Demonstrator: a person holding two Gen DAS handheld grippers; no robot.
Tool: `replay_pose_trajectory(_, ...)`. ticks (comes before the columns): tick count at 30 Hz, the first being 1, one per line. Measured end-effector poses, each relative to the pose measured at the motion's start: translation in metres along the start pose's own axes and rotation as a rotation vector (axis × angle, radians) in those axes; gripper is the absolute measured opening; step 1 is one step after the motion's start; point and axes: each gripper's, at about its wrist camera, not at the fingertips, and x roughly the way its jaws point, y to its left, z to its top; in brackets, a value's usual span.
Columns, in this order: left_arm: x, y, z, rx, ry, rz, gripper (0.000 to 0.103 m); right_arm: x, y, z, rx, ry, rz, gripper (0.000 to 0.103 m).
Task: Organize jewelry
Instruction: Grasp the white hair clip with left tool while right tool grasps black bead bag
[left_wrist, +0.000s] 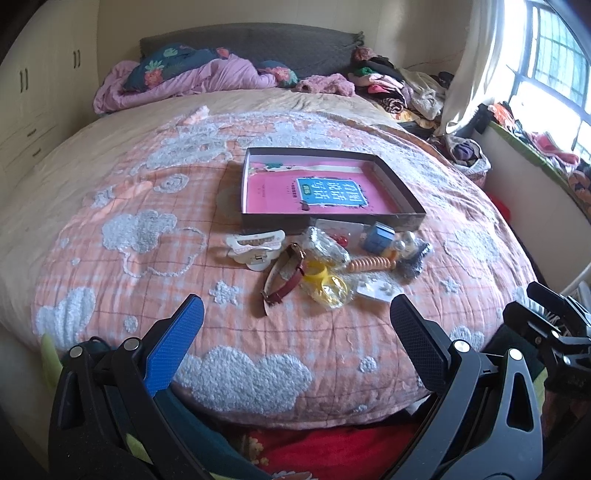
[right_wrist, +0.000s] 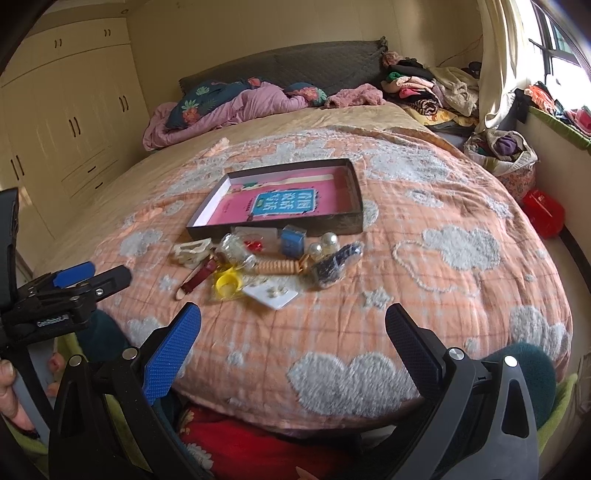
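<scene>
A shallow dark box (left_wrist: 402, 218) (right_wrist: 351, 221) with a pink lining lies open on the bed. In front of it sits a heap of small items: a white hair claw (left_wrist: 255, 245) (right_wrist: 192, 251), a red-strapped watch (left_wrist: 286, 280) (right_wrist: 197, 278), a yellow ring-shaped piece (left_wrist: 319, 278) (right_wrist: 229, 284), an orange spiral tie (left_wrist: 371, 264) (right_wrist: 280, 266), a small blue box (left_wrist: 376, 238) (right_wrist: 293, 240), pearl beads (right_wrist: 325, 243) and a white earring card (left_wrist: 375, 290) (right_wrist: 273, 293). My left gripper (left_wrist: 295, 314) and right gripper (right_wrist: 293, 321) both stand open, short of the heap, holding nothing.
The bed carries an orange checked quilt with white cloud patches (left_wrist: 140, 229). Crumpled bedding and pillows (left_wrist: 184, 77) lie at the headboard, clothes (left_wrist: 399, 85) pile at the far right. Wardrobes (right_wrist: 74, 122) line the left wall. A red container (right_wrist: 543, 212) stands on the floor at right.
</scene>
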Motion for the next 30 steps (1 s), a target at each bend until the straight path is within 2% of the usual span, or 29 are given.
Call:
replay_pose_trajectory(5, 0.014, 0.027, 0.012, -0.031, -0.009, 0.024, 0.095, 0.017, -0.008, 0.017, -0.014, 0.003, -0.01, 0.099)
replay_pose_trajectory(12, 0.055, 0.053, 0.028, -0.046, 0.047, 0.087, 0.095, 0.047, -0.018, 0.037, -0.02, 0.033, -0.011, 0.099)
replay_pose_trajectory(19, 0.102, 0.051, 0.033, -0.049, 0.117, 0.054, 0.095, 0.082, -0.036, 0.054, 0.006, 0.067, -0.027, 0.099)
replay_pose_trajectory(26, 0.137, 0.05, 0.036, -0.045, 0.155, 0.073, 0.095, 0.128, -0.059, 0.049, 0.032, 0.147, -0.065, 0.099)
replay_pose_trajectory(30, 0.151, 0.051, 0.035, -0.044, 0.177, 0.068, 0.094, 0.152, -0.072, 0.039, 0.089, 0.2, -0.047, 0.099)
